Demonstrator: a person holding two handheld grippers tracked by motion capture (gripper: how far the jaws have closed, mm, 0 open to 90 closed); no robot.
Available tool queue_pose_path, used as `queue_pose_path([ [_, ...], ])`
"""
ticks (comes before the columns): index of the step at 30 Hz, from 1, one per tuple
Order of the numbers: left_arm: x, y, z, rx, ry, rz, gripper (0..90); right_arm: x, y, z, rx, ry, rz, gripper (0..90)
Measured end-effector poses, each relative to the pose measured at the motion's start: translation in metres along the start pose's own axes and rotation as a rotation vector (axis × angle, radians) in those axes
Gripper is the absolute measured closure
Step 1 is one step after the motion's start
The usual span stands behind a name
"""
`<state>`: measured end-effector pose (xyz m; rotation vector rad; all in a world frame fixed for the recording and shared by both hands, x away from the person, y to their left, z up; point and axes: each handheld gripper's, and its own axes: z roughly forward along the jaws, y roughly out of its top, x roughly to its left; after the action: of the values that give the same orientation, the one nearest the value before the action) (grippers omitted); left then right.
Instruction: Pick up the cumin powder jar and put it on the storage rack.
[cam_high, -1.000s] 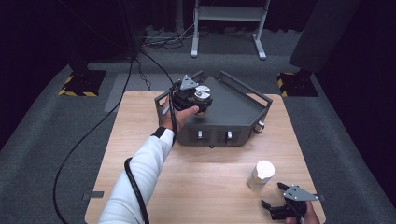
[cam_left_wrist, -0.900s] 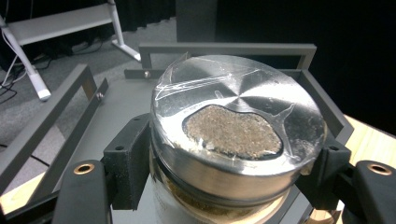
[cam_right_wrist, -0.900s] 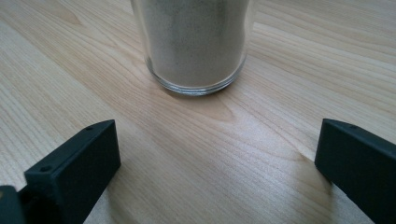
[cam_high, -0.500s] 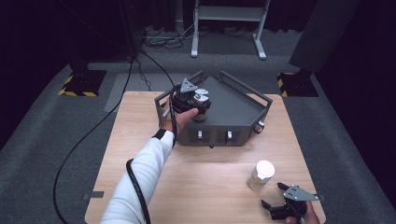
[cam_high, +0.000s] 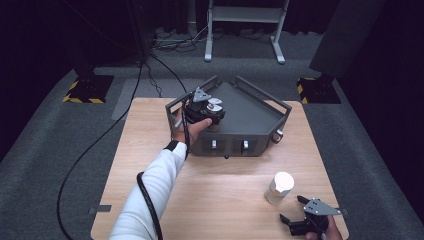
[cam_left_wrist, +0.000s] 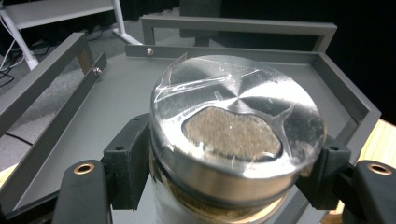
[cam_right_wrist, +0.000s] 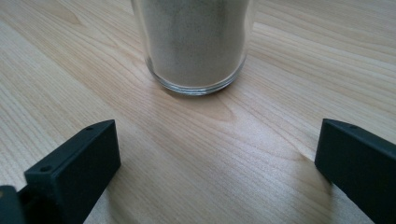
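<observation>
My left gripper is shut on a glass jar with a shiny metal lid and brownish powder inside. It holds the jar over the left part of a grey metal tray. In the left gripper view the black pads press the jar's sides just under the lid, with the tray floor behind. A second jar with a white lid and pale powder stands on the wooden table. My right gripper rests just in front of it, open, not touching it.
The tray has raised rail sides and sits at the table's far middle. A black cable trails along the person's white sleeve. The table edge lies close to the right gripper. Dark floor, stands and a white frame lie beyond.
The left gripper and its jar have edged slightly toward the tray's near side. The right gripper and the standing jar have not moved.
</observation>
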<state>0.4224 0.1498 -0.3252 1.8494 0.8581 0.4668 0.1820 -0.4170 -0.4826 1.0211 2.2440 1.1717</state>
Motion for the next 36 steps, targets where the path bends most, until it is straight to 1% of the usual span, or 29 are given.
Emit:
queue_pose_path([
  [2, 0.001, 0.000, 0.000, -0.002, -0.001, 0.002, 30.3, 0.000, 0.000, 0.000, 0.000, 0.000, 0.000, 0.0],
  [3, 0.003, -0.002, 0.000, -0.005, -0.007, -0.002, 30.3, 0.000, 0.000, 0.000, 0.000, 0.000, 0.000, 0.0],
  [7, 0.004, -0.004, 0.001, -0.014, -0.011, -0.011, 30.0, 0.000, 0.000, 0.000, 0.000, 0.000, 0.000, 0.0],
  [8, 0.004, -0.006, 0.001, -0.018, -0.010, -0.011, 27.9, 0.000, 0.000, 0.000, 0.000, 0.000, 0.000, 0.0],
  [10, 0.002, -0.007, -0.001, -0.031, 0.004, -0.009, 22.5, 0.000, 0.000, 0.000, 0.000, 0.000, -0.001, 0.0],
  [12, 0.000, -0.008, -0.003, -0.050, 0.017, -0.024, 14.9, 0.000, 0.000, 0.000, 0.000, 0.000, 0.000, 0.0],
  [13, -0.001, -0.007, -0.004, -0.052, 0.029, -0.026, 12.7, 0.000, 0.000, 0.000, 0.000, 0.000, 0.000, 0.0],
  [15, -0.003, -0.006, -0.008, -0.058, 0.035, -0.028, 7.1, 0.000, 0.000, 0.000, 0.001, 0.000, 0.000, 0.0],
  [18, -0.006, -0.002, -0.016, -0.056, 0.039, -0.004, 4.7, 0.000, 0.000, 0.000, 0.000, 0.000, 0.000, 0.0],
  [20, -0.008, -0.001, -0.022, -0.060, 0.041, 0.003, 3.0, 0.000, 0.000, 0.000, 0.000, 0.000, -0.001, 0.0],
  [22, -0.010, 0.001, -0.030, -0.061, 0.045, 0.024, 2.6, 0.000, 0.000, 0.000, 0.000, 0.000, 0.000, 0.0],
  [23, -0.012, 0.001, -0.034, -0.067, 0.049, 0.028, 2.2, 0.000, 0.000, 0.000, 0.000, 0.000, 0.000, 0.0],
  [25, -0.012, 0.001, -0.042, -0.083, 0.040, 0.033, 2.2, 0.000, 0.000, 0.000, 0.000, 0.000, 0.000, 0.0],
  [26, -0.014, 0.001, -0.047, -0.086, 0.051, 0.038, 1.9, 0.000, 0.000, 0.000, 0.001, 0.000, 0.000, 0.0],
  [27, -0.016, 0.000, -0.051, -0.095, 0.056, 0.036, 1.9, 0.000, 0.000, 0.000, 0.000, 0.000, 0.000, 0.0],
  [28, -0.016, -0.001, -0.056, -0.104, 0.053, 0.035, 1.9, 0.000, 0.000, 0.000, 0.000, 0.000, -0.001, 0.0],
  [29, -0.017, -0.002, -0.060, -0.108, 0.054, 0.040, 1.9, 0.000, 0.000, 0.000, 0.000, 0.000, 0.000, 0.0],
  [32, -0.023, -0.006, -0.073, -0.111, 0.060, 0.062, 1.9, 0.000, 0.000, 0.000, 0.000, 0.000, -0.001, 0.0],
  [34, -0.025, -0.011, -0.081, -0.118, 0.050, 0.060, 1.9, 0.000, 0.000, 0.000, 0.001, 0.000, 0.000, 0.0],
  [36, -0.029, -0.016, -0.088, -0.119, 0.054, 0.062, 1.9, 0.000, 0.000, 0.000, 0.001, 0.000, 0.000, 0.0],
])
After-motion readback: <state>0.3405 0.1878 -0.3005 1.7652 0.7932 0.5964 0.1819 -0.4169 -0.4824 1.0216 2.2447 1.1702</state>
